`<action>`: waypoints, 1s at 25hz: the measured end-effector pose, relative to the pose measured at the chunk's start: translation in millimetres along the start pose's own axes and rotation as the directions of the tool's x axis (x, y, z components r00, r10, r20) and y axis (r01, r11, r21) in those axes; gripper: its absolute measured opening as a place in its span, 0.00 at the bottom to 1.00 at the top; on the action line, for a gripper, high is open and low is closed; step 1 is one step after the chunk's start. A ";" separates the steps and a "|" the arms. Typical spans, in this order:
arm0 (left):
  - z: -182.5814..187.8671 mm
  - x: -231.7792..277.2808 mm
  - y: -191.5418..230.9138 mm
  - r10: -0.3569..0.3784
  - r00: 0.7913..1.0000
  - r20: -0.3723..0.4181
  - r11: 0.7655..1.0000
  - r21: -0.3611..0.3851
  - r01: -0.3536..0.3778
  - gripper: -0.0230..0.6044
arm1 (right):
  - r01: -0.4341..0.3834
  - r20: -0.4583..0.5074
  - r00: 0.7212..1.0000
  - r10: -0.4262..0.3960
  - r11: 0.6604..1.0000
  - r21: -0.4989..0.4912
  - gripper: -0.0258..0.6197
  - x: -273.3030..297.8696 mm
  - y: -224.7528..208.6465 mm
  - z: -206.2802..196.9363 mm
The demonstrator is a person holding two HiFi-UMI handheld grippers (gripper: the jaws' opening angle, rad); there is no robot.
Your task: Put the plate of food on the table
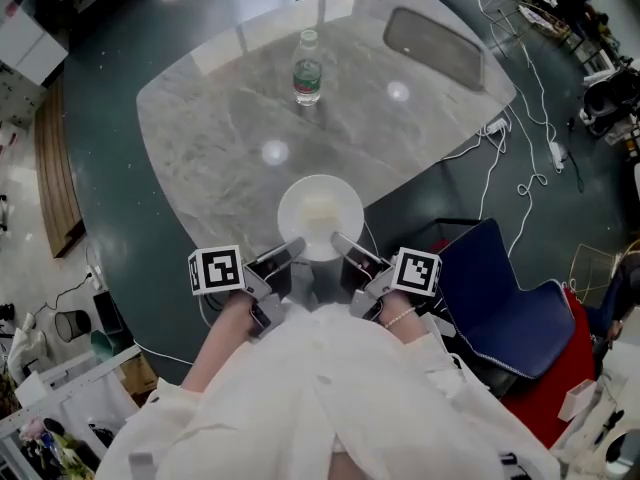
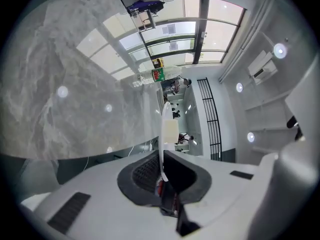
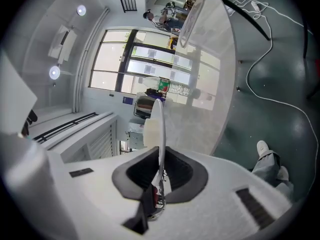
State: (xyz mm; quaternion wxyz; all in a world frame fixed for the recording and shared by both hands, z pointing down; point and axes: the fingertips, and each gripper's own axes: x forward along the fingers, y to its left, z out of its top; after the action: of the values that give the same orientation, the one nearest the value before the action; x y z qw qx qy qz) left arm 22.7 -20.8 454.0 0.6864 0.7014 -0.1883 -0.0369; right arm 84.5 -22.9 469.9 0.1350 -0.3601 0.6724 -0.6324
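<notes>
White plate [image 1: 320, 216] lies level, face up. The left gripper [image 1: 291, 251] clamps its rim at 7 o'clock, the right gripper [image 1: 346, 242] at 5 o'clock.

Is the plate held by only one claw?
No, the left claw and the right claw each grip the plate at its near rim.

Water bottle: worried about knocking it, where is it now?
In the head view the clear plastic water bottle with a green label stands upright on the far side of the grey marble table, centred, straight beyond the round white plate at the near edge.
</notes>
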 end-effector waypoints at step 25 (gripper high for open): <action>103.5 25.8 9.0 -0.015 0.999 -0.051 0.996 -0.083 0.011 0.08 | 0.043 0.048 0.998 -0.046 0.997 0.057 0.07 79.0 2.2 70.7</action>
State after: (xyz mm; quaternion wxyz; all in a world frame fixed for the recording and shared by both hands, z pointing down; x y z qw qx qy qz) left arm 12.6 -127.1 462.5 0.7194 0.6742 -0.1641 -0.0311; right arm 73.2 -128.0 477.8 0.1474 -0.3863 0.6427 -0.6450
